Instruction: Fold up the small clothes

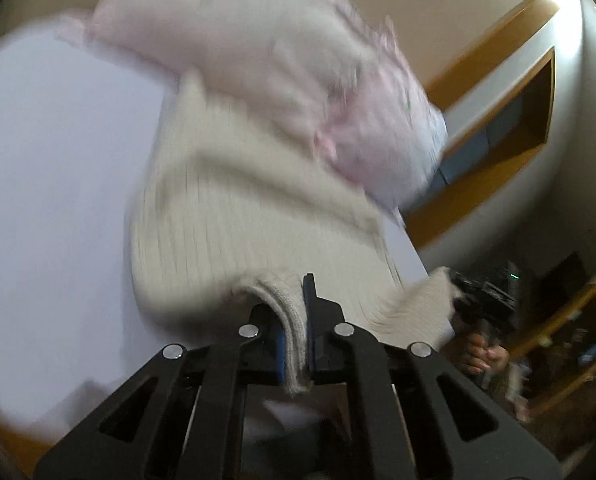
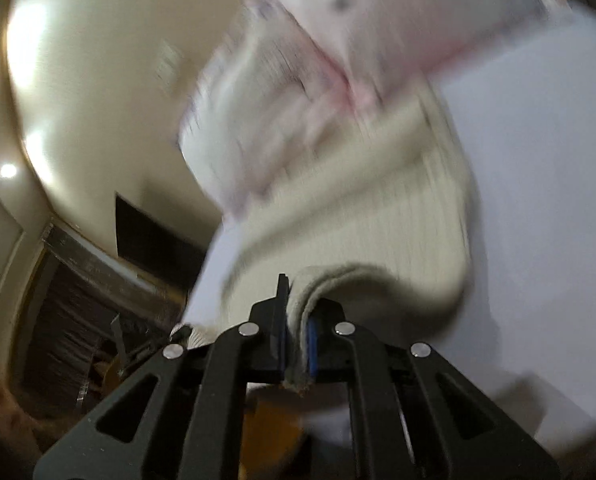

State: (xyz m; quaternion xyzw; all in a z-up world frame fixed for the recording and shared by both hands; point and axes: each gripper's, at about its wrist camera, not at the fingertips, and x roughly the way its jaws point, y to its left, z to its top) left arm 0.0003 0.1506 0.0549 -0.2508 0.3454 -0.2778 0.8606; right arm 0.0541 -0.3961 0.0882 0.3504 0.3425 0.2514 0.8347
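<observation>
The ribbed knit garment (image 1: pixel 238 216) in the middle of the left wrist frame is cream, with fine lengthwise ribs. The blurred cloth (image 1: pixel 282 68) above it, toward the upper centre, is pale pink with a deeper pink band and small dark specks. The tabletop (image 1: pixel 58 168) at left is white. The left gripper (image 1: pixel 298 344) is black with blue pads; the right gripper (image 2: pixel 296 344) is likewise black with blue pads. Wood trim (image 1: pixel 493 36) at upper right is orange-brown.

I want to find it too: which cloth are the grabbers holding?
Look at the big white table. Two cloths lie there, and both grippers pinch the nearer one: the cream ribbed knit. The pink cloth behind it is smooth and frilly, not ribbed.
</observation>
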